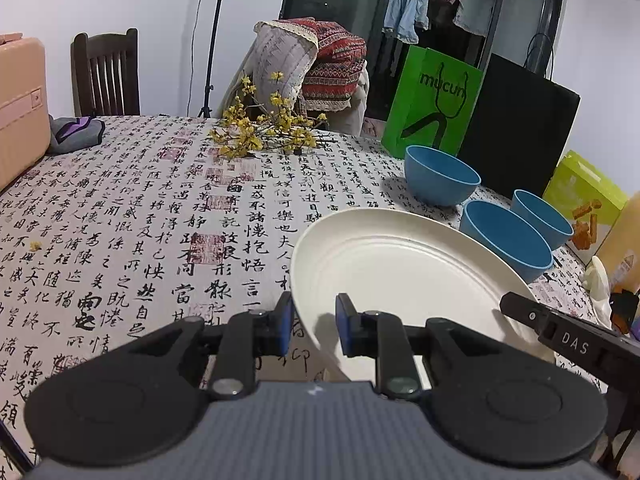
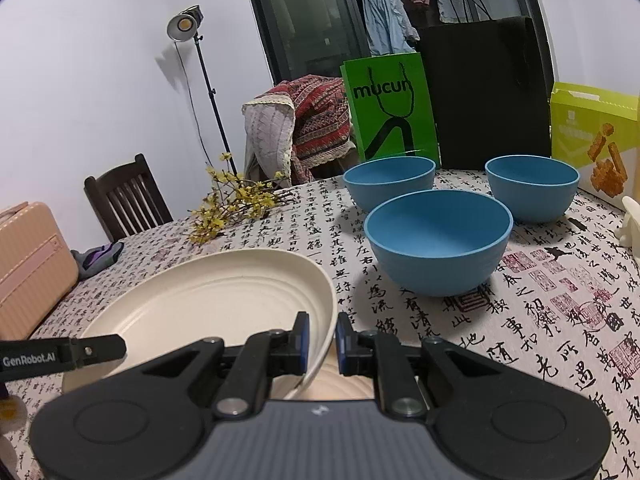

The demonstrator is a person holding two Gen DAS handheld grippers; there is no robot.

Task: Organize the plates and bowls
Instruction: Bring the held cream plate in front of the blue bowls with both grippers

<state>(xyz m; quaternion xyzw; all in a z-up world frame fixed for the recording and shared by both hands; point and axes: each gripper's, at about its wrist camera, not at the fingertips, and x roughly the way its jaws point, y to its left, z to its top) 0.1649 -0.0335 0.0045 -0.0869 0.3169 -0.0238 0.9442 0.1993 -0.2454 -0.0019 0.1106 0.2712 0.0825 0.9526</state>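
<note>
A white plate (image 1: 400,264) (image 2: 208,300) hangs tilted between my two grippers, above the calligraphy tablecloth (image 1: 140,220). My left gripper (image 1: 316,318) is shut on its left rim, one blue pad outside and one inside. My right gripper (image 2: 322,338) is shut on the opposite rim; one of its fingers (image 1: 520,312) shows in the left wrist view. Three blue bowls stand upright and apart beyond the plate: a near one (image 2: 438,248) (image 1: 504,240), a far left one (image 2: 390,182) (image 1: 440,176) and a far right one (image 2: 532,186) (image 1: 544,216). A beige ringed surface (image 2: 340,384) shows under the plate's near edge.
A sprig of yellow flowers (image 1: 264,132) lies at the table's far side. A green bag (image 1: 432,100), a black bag (image 1: 520,132) and a yellow-green box (image 2: 592,132) stand behind the bowls. A pink suitcase (image 1: 20,100) and a grey cloth (image 1: 76,132) sit at the left.
</note>
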